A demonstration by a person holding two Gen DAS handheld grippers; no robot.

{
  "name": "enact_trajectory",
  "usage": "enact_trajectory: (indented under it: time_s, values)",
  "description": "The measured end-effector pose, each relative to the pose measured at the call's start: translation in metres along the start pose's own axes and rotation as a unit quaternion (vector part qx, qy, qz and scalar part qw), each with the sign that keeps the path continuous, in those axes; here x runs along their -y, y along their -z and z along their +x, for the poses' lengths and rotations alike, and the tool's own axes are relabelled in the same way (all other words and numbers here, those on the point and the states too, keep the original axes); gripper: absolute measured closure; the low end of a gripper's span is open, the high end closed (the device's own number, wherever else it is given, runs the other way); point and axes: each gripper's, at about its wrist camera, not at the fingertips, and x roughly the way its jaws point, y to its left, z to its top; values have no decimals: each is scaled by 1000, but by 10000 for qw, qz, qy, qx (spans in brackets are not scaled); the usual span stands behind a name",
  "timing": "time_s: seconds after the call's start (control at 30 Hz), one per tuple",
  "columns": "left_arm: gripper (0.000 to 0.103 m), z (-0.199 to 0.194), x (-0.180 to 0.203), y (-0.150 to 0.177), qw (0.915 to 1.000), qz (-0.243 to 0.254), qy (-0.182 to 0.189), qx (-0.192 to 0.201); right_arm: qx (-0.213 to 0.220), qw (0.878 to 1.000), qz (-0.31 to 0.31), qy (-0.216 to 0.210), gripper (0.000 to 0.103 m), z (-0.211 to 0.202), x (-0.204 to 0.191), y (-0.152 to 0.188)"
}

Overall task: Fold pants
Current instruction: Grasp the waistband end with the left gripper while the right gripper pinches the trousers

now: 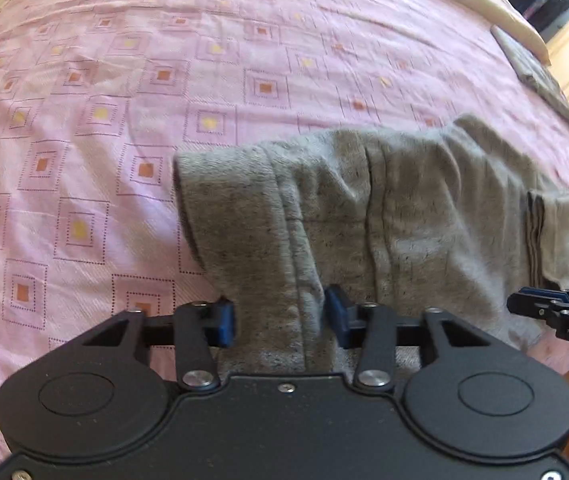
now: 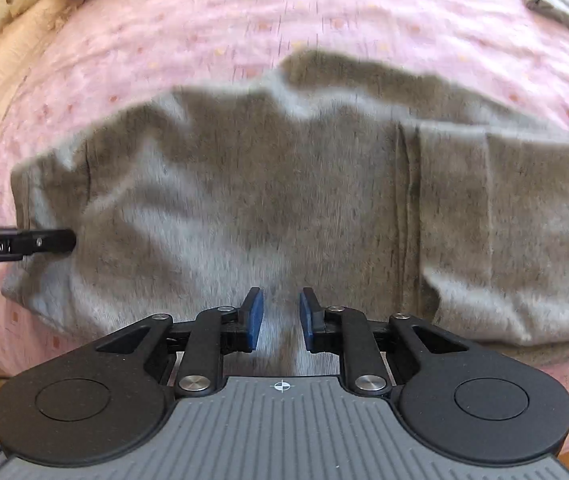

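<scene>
Near the bed's [image 1: 84, 80] front edge lie the grey pants [image 1: 364, 208], folded and rumpled on the pink cover. At their left end the left gripper [image 1: 280, 316] has a fold between its blue pads, though contact cannot be told. The right gripper [image 2: 281, 318] pinches a ridge of cloth at the near edge.

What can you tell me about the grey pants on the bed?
The grey pants look like soft, speckled knit. They lie partly folded and wrinkled on the pink bedspread, near its front edge, with a stitched seam and a doubled layer on one side. The left gripper and right gripper each have a bunch of their fabric between blue pads.
</scene>
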Motion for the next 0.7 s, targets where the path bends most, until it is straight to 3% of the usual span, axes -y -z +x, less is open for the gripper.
enact_trajectory:
  time_s: [0.2,0.3,0.47,0.53,0.67,0.7]
  values:
    - [82,-24,1,-3,9997,-49,-134,175,732,9966,196,325,83,-5,15,-49]
    - [84,-27,2,-7,9998,-22,-129,141,835,9954,205,415,83,13,27,-84]
    - [83,-21,8,-7,9993,236,-282,59,463,9973,87,567,84,58,32,-115]
    - [79,-17,8,-6,9990,287,-336,28,608,9960,99,646,84,64,29,-122]
    - [45,-6,4,-3,9988,290,-387,-118,639,9958,229,617,90,58,29,-130]
    - [42,-4,3,-2,9989,304,-318,-137,693,9957,236,567,90,53,29,-127]
